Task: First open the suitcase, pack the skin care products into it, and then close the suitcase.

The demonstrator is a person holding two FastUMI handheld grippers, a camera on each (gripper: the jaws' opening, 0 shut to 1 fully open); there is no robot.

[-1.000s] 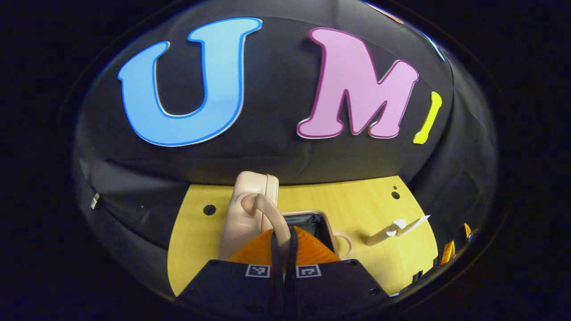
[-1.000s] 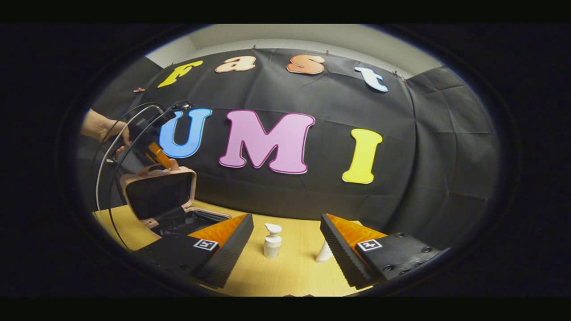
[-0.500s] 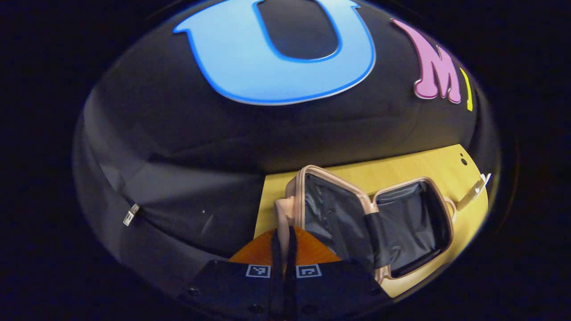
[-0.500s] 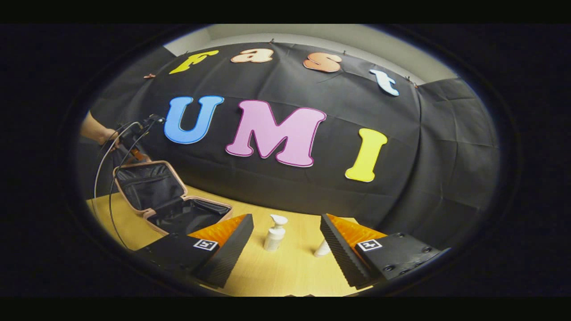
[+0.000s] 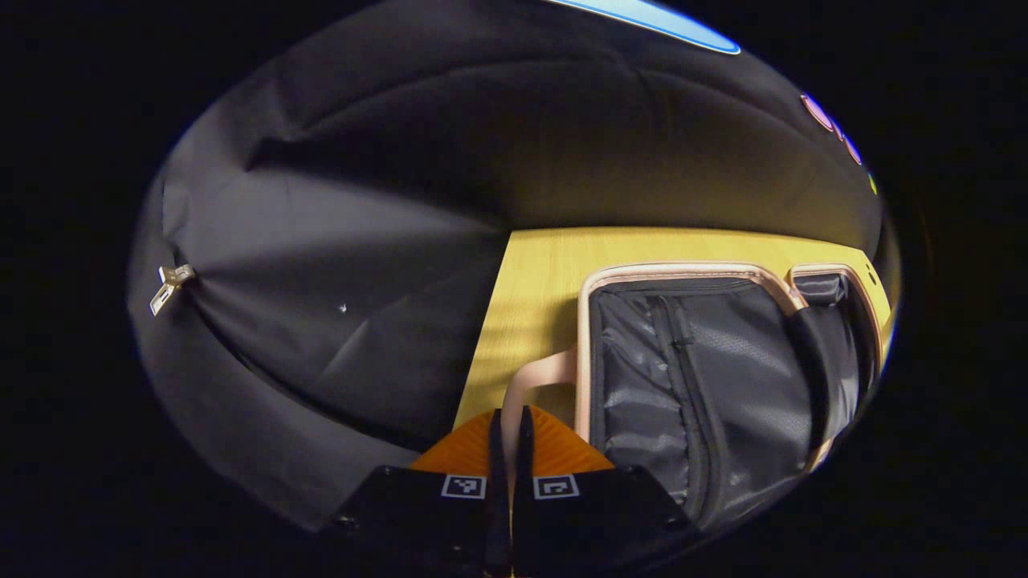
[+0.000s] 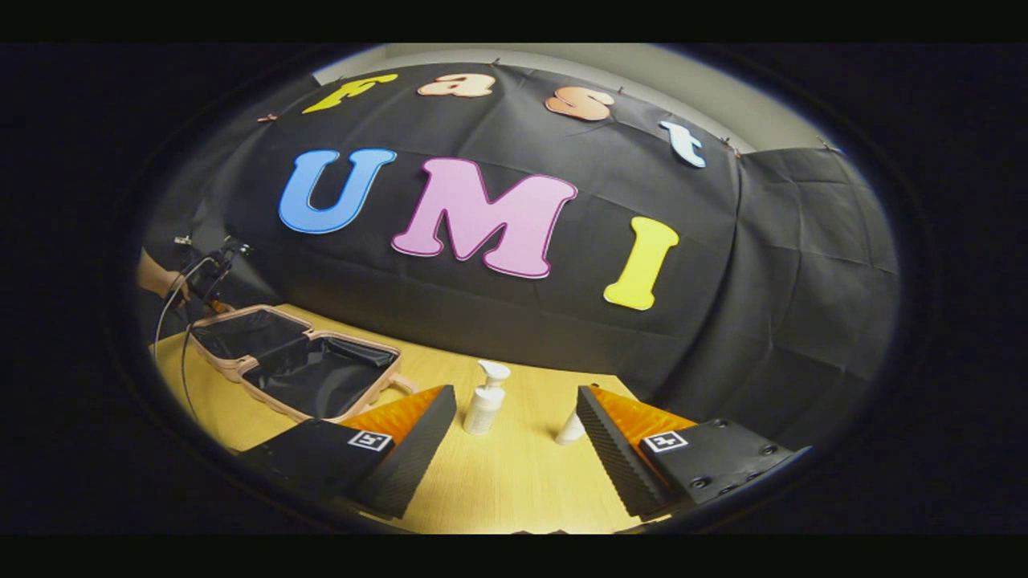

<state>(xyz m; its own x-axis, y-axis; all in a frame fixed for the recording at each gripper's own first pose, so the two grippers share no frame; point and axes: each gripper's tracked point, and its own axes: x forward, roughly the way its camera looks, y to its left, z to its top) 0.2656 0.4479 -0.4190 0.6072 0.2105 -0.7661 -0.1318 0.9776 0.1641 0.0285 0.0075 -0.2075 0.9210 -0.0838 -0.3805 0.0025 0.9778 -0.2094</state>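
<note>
Since the suitcase (image 6: 293, 365) lies open flat at far left on the table (image 6: 498, 490), step one looks done. Left gripper (image 5: 506, 425) is clamped on its handle (image 5: 534, 377). Pump bottle (image 6: 486, 399) and small white tube (image 6: 571, 429) stand right, unpacked, between the spread fingers of the right gripper (image 6: 514, 433). Packing and closing remain.
</note>
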